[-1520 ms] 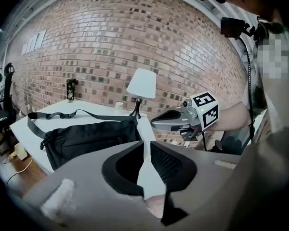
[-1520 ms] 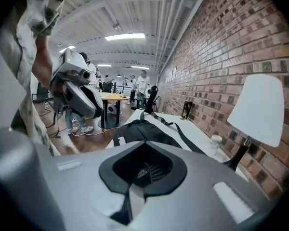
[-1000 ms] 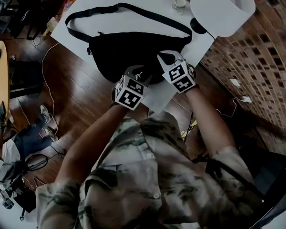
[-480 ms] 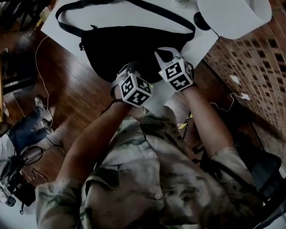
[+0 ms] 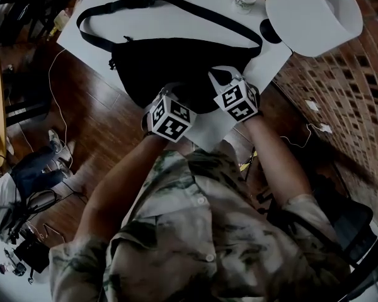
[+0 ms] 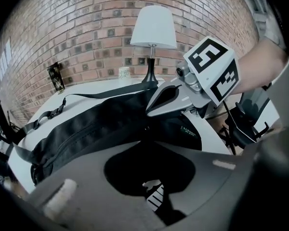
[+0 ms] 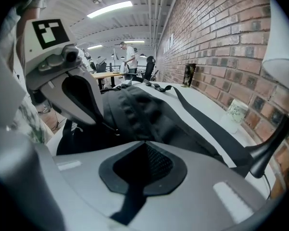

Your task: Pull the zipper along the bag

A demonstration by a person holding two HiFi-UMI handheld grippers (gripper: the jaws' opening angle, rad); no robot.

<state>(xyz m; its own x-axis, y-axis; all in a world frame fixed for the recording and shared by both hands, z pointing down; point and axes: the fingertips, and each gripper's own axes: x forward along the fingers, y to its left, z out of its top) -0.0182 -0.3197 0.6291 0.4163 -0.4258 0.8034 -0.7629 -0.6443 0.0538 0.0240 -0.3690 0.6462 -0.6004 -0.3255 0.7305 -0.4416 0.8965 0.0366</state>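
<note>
Starting at the left, the strap (image 5: 123, 5) of the bag (image 5: 176, 61) makes a wide loop over the white table (image 5: 151, 25). The bag itself lies flat near the table's front edge, close to me, so both tools reach it easily. My left gripper (image 5: 169, 95) has its jaws pressed together on the bag's near edge. In the left gripper view, black cloth and a bit of white print fill the hollow between them. I judge this grip is there as an anchor, because a soft bag would slide along with the slider if nothing held it. The zipper (image 6: 82, 138) runs along the bag's side toward the left. A small metal piece (image 7: 116, 130), probably its slider, sits just beside the left jaw tip. My right gripper (image 5: 217, 79) is near the left one, at the bag's right end, and its jaws are also closed. Dark mesh-like material and a black strip show between them, but I cannot tell if this is the pull tab or only fabric. With both grips so near each other the cloth stays tight, which a zipper needs. Further right a cup (image 5: 244, 0) and a lamp (image 5: 315, 14) stand well apart from the bag, out of the pulling path.
</note>
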